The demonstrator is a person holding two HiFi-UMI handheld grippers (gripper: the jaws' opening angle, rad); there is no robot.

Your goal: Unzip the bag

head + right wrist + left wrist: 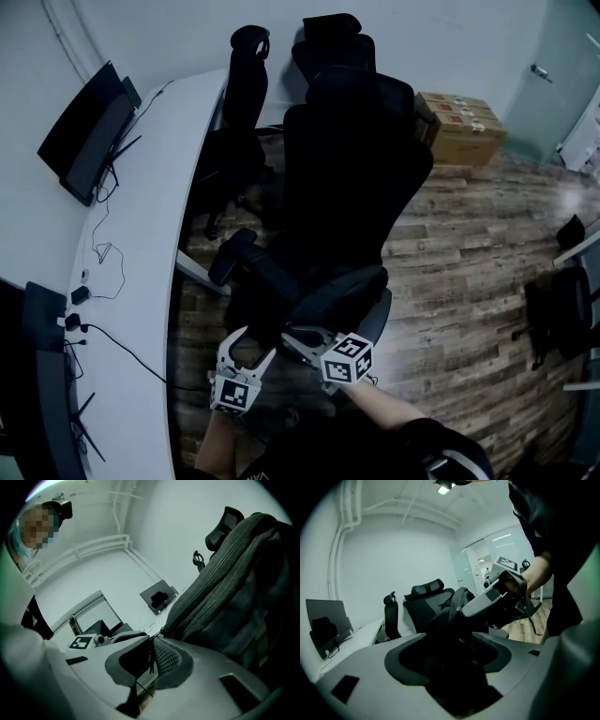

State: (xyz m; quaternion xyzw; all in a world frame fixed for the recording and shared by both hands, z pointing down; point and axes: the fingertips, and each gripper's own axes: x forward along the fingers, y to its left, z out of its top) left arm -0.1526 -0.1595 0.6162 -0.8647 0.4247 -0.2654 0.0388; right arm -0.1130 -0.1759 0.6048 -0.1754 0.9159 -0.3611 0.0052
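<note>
The right hand-held gripper (151, 654) is pinched narrow on the zipper pull cord (150, 663) of the dark bag (234, 597). The bag rests on an office chair (337, 295) at frame centre. The left hand-held gripper (450, 656) stands wide, with bag fabric between its jaws.

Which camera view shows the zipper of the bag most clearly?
The right gripper view: the zipper runs along the bag in clear detail. The head and left gripper views show only the dark bag.

Left hand-held gripper (251, 343), right hand-held gripper (291, 337): grey, marker cubes (347, 358); black sleeve (427, 446).
</note>
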